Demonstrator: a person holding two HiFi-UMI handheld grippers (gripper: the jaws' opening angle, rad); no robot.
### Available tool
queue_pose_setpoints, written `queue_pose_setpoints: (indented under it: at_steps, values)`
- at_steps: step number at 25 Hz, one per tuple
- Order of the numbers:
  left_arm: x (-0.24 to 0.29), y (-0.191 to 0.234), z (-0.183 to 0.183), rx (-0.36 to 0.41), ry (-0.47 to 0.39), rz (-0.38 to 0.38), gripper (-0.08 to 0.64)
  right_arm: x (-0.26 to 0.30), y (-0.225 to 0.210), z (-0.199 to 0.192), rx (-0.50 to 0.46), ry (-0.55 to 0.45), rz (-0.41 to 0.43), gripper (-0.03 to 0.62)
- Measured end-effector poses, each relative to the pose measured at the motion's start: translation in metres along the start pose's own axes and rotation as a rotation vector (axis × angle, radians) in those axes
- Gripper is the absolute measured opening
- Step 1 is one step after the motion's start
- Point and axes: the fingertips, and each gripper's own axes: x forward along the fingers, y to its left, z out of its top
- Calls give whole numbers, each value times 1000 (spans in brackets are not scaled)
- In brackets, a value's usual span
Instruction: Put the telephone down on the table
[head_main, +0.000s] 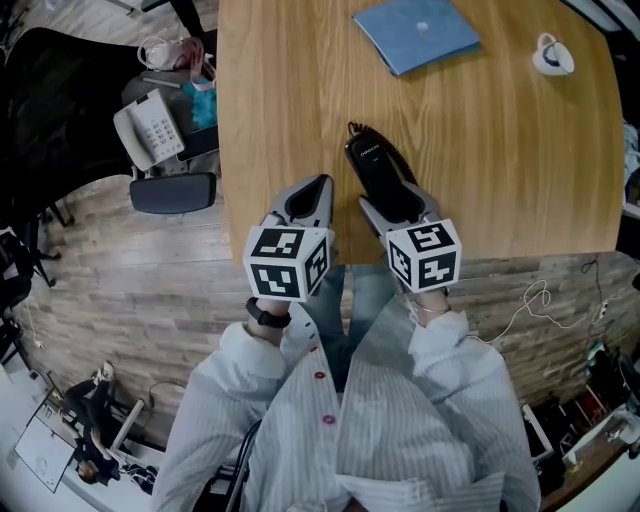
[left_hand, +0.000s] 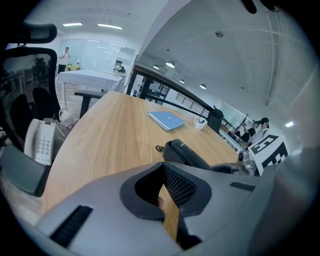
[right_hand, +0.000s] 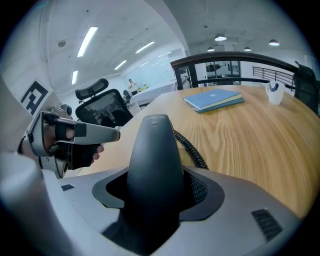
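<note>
Nearest, the person's striped sleeves (head_main: 440, 370) lead to both grippers at the close edge of the wooden table (head_main: 500, 160). The right gripper (head_main: 393, 198) has its claw pinched on the black telephone (head_main: 375, 165), gripping its near half while the far end points out over the tabletop. Whether the handset touches the wood cannot be told. Just beside it, the left gripper (head_main: 320, 186) holds nothing, its claw pressed together at the tips, with only a sliver of wood showing between the pads. Beyond the handset's far end, the coiled cord (right_hand: 190, 147) lies on the table. Off the table's left edge, a white desk phone (head_main: 150, 128) sits by a black office chair (head_main: 60, 100). Farthest, a blue notebook (head_main: 415, 32) and a white cup (head_main: 553, 55) rest well apart.
</note>
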Motion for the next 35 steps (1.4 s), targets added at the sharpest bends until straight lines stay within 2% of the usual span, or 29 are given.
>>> queue_pose_setpoints:
  at_steps: [15, 21, 35]
  values:
    - [-14, 20, -3, -30, -21, 21, 9, 12, 6, -21, -117, 58, -79, 290]
    - [-16, 28, -2, -46, -30, 33, 9, 16, 3, -26, -121, 76, -108, 290]
    - [-21, 19, 2, -48, -51, 25, 9, 12, 6, -22, -36, 75, -46, 291]
